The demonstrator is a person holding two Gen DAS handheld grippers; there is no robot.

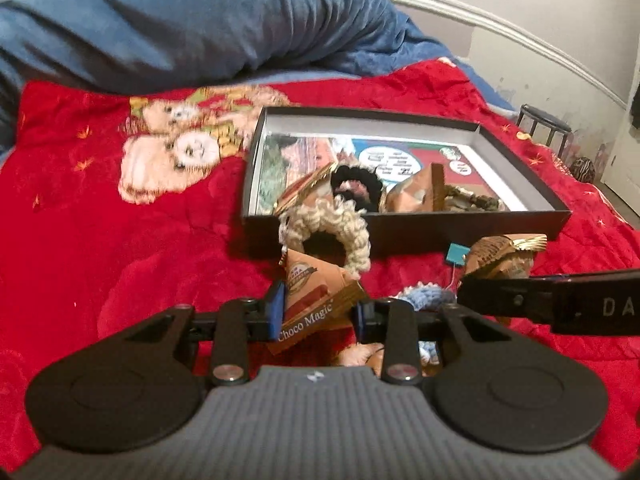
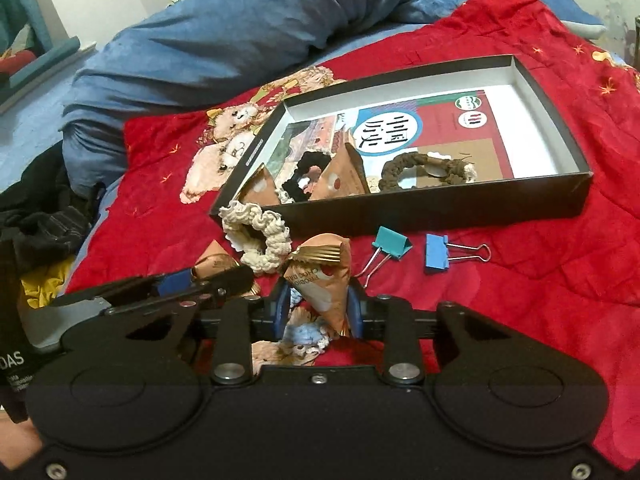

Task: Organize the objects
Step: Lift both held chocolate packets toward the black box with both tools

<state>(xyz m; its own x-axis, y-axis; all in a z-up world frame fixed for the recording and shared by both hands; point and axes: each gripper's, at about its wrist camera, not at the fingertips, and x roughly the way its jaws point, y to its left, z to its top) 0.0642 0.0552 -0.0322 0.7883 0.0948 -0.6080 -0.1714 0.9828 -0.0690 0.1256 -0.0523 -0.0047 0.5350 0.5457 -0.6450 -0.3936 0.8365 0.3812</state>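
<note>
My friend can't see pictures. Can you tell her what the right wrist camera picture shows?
The right hand-held gripper squeezes a brown snack packet above a red blanket. Behind it, an open black box holds scrunchies and more packets. A cream scrunchie and two binder clips lie in front of the box.

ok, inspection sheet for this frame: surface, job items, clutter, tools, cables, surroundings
surface: red blanket with a bear print, on a bed.
job's things: black box holding scrunchies and packets; cream scrunchie, teal clip and blue clip outside on the blanket.
clutter: dark clothes at the left edge.
grippers: left tool shut on Choco Magic packet; right tool shut on brown packet.
cables: nothing seen.
surroundings: blue duvet, white bed rail, stool.
</note>
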